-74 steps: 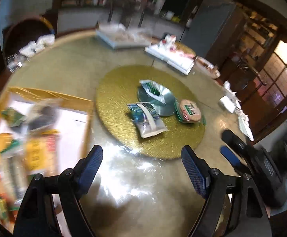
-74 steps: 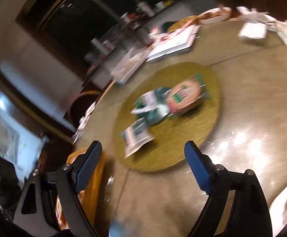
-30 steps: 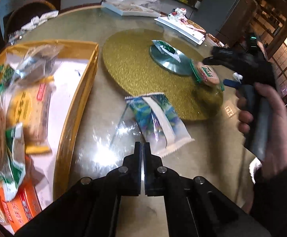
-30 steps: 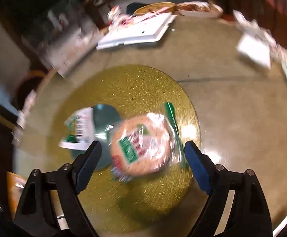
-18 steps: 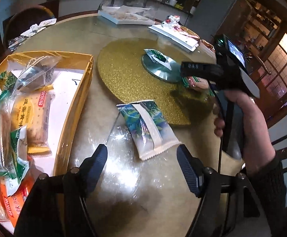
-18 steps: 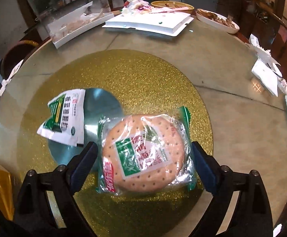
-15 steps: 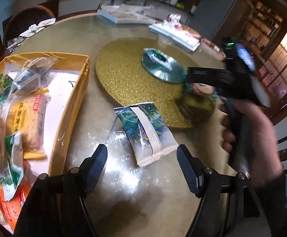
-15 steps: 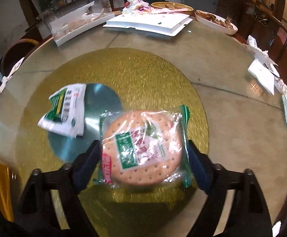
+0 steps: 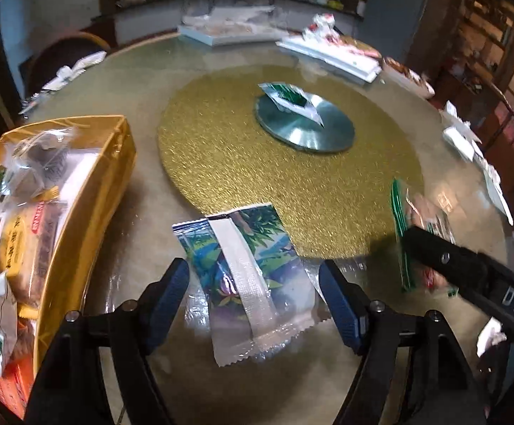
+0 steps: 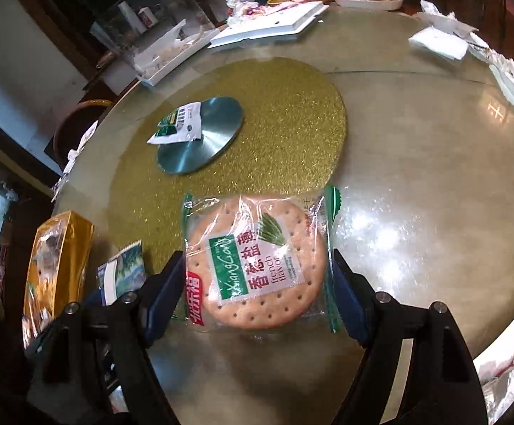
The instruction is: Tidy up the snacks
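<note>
Surface: a round glass-topped table (image 9: 242, 382) with a glossy, reflective top; a gold glitter disc (image 9: 249, 163) lies at its middle with a silver metal hub (image 9: 313, 127) on it.
Room: dim dining room, white trays (image 10: 267, 28) and crumpled napkins (image 10: 437, 42) along the far edge, a wooden chair (image 9: 65, 56) beyond the left rim.
Box: a yellow snack box (image 9: 79, 212), left of the left gripper, filled with wrapped packets.
Writing: the round cracker pack (image 10: 257, 262) reads "XiangCong" and "french flavor" on a green and pink label, with Chinese characters I cannot read surely; "DAS" shows on the black tool body at the right of the left wrist view.
Right gripper (image 10: 257, 283): tilted down over the table, its blue pads pressed on both sides of the cracker pack, which is lifted just above the glass at the disc's near edge.
Left gripper (image 9: 255, 294): spread wide and low, a blue-green leaf-print packet (image 9: 246, 276) lying flat on the glass between its fingers, untouched.
Third snack: a green and white sachet (image 9: 288, 101) rests on the hub, well ahead of both grippers.
</note>
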`<act>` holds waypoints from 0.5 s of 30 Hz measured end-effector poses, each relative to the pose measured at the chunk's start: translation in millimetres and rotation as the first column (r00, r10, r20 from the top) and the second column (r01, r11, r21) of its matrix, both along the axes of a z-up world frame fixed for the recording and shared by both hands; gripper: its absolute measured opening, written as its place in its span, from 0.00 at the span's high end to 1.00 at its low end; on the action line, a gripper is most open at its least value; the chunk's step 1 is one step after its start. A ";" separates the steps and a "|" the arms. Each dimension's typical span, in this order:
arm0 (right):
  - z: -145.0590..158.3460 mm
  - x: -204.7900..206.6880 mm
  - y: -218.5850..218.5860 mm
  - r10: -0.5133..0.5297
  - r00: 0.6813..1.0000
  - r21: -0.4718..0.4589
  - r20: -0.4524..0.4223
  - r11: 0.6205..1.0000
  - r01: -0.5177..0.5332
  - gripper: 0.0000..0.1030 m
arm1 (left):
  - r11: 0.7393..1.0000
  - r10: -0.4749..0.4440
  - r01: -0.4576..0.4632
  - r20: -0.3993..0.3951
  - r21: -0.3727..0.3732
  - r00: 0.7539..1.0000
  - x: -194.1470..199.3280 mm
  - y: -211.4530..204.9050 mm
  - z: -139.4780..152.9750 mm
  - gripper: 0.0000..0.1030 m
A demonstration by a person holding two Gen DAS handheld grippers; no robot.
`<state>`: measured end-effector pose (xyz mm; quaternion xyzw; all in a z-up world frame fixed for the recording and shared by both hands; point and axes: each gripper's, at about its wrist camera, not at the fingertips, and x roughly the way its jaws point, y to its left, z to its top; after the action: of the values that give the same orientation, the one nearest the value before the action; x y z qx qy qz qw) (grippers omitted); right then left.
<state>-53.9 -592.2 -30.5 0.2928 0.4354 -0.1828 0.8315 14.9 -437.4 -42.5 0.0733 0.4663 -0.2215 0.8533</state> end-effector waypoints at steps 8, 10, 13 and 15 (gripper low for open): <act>1.1 -4.2 15.5 0.047 0.999 -0.059 -0.003 0.997 -0.047 0.24 | 0.996 -0.090 0.090 0.029 0.023 0.995 -30.1 27.3 3.7 0.60; 0.8 -7.2 15.6 0.056 0.998 -0.036 0.016 0.998 -0.056 0.24 | 0.995 -0.104 0.104 0.004 0.000 0.995 -34.2 37.1 5.2 0.61; 0.4 -8.8 19.2 0.069 0.997 -0.014 0.035 0.998 -0.069 0.25 | 0.991 -0.113 0.109 -0.055 -0.081 0.992 -42.6 56.1 8.8 0.62; 0.0 -9.3 19.6 0.072 0.995 0.030 0.067 0.997 -0.074 0.25 | 0.987 -0.110 0.100 -0.073 -0.125 0.991 -47.8 65.8 11.9 0.62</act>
<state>-63.2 -572.5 -30.6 0.2960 0.4209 -0.1355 0.8467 -32.9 -371.6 -30.6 0.0368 0.4811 -0.2968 0.8241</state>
